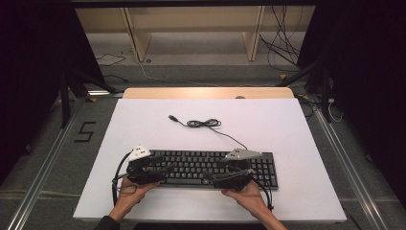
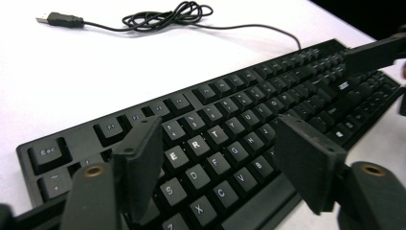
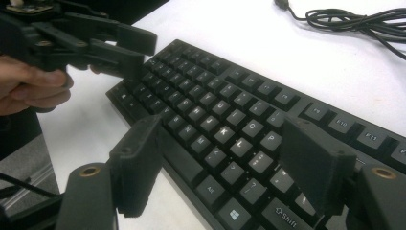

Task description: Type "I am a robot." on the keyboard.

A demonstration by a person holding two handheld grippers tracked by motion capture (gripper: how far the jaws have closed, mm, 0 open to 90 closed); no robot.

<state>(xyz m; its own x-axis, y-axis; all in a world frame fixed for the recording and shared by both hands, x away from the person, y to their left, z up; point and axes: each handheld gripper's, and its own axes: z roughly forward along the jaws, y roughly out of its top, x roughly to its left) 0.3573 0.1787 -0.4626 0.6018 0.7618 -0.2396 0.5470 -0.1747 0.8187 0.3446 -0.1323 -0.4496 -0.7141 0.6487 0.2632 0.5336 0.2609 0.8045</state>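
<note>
A black keyboard [image 1: 201,165] lies flat near the front edge of the white table top [image 1: 143,120]. Its cable [image 1: 203,123] runs back in a loose coil and ends in a USB plug [image 1: 172,117]. My left gripper [image 1: 165,170] hovers over the keyboard's left end, jaws open above the letter keys [image 2: 210,143], nothing pinched between them. My right gripper [image 1: 210,178] is over the right half, its jaws also open above the keys [image 3: 225,134]. The two grippers point toward each other. In the right gripper view the left gripper [image 3: 139,50] and its hand show farther off.
The coiled cable [image 2: 167,14] and plug [image 2: 60,19] lie on bare white surface behind the keyboard. A wooden strip [image 1: 208,92] borders the table's far edge. Beyond it are shelf legs and loose wires on the floor. Metal rails flank the table.
</note>
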